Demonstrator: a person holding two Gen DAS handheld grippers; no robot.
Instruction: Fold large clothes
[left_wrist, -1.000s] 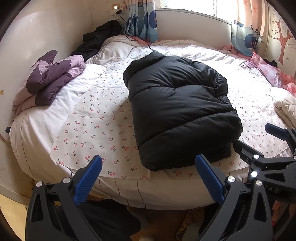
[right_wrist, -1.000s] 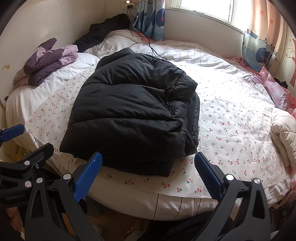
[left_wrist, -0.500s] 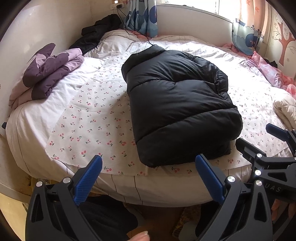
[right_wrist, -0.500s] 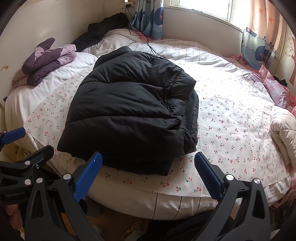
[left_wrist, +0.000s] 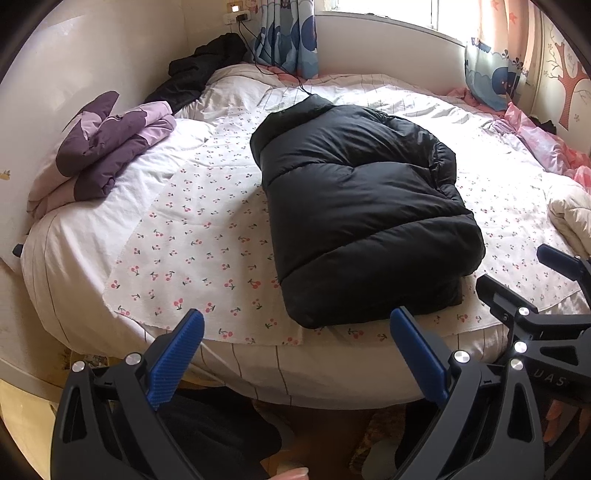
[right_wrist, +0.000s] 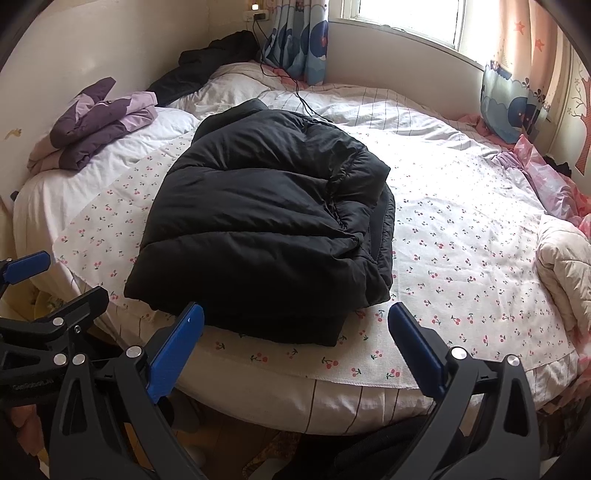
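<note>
A black puffer jacket lies folded into a thick bundle on the cherry-print sheet of a round bed; it also shows in the right wrist view. My left gripper is open and empty, held off the bed's near edge, short of the jacket's near end. My right gripper is open and empty, also off the near edge, just short of the jacket. Each gripper shows in the other's view, the right one and the left one.
A folded purple jacket lies at the bed's left. Another black garment lies at the back by the wall, with a cable from the socket. A cream blanket and pink bedding sit at the right. The floor lies below the bed edge.
Both grippers have risen a little and tilted toward the bed, so the jacket sits slightly lower in view. The jacket has not moved. Both stay open.
</note>
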